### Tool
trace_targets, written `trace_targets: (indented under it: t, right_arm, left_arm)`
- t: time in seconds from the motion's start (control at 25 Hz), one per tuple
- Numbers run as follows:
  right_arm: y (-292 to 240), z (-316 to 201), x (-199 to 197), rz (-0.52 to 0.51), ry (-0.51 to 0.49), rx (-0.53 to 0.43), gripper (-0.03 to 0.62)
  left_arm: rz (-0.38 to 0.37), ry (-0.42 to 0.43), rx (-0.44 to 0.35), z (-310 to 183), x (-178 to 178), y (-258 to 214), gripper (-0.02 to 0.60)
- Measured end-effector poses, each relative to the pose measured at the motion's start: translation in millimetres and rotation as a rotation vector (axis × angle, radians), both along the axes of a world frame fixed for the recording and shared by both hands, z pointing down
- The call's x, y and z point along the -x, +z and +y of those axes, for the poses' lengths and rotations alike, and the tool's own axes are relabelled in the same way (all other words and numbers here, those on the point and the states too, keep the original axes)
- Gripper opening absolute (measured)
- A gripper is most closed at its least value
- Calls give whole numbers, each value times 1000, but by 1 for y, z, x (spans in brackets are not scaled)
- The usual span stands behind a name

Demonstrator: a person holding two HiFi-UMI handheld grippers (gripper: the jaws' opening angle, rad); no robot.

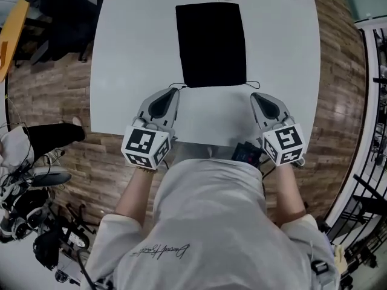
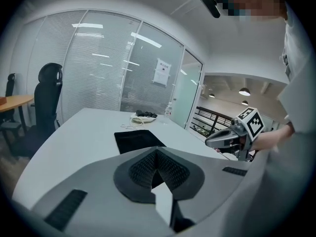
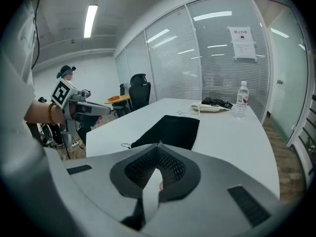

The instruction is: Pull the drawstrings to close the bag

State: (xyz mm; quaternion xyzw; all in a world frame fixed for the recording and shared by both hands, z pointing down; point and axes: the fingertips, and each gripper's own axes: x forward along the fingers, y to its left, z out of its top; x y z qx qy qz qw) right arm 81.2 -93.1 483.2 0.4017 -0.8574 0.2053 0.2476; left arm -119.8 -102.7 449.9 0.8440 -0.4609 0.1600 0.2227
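We've got both forearms stretched forward, left gripper [image 1: 175, 90] and right gripper [image 1: 254, 96] angled in at the near corners of the black drawstring bag [image 1: 210, 44], which lies flat mid-desk [image 1: 133, 53]. Both sets of fingers are pinched fully together, no cord showing between them. The thin drawstrings [image 1: 255, 84] trail out at the corners. We honestly can't tell if the tips touch them.

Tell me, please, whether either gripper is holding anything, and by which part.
Nothing is held: the left gripper and the right gripper are both shut and empty, just short of the black bag.
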Motion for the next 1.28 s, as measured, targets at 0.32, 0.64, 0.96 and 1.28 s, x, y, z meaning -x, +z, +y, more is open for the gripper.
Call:
trace_targets:
  t: [0.32, 0.64, 0.96, 1.28]
  right_arm:
    - [35, -9, -25, 145, 0, -8, 21]
    - [52, -21, -37, 197, 15, 1, 22]
    - [77, -36, -53, 282, 39, 11, 23]
    - [109, -40, -54, 431, -22, 31, 25]
  left_arm:
    - [-60, -28, 49, -2, 21, 40, 11]
    - [-169, -1, 67, -13, 32, 81, 11]
    - [-224, 80, 68, -25, 32, 112, 12]
    - [-282, 128, 103, -21, 38, 133, 12]
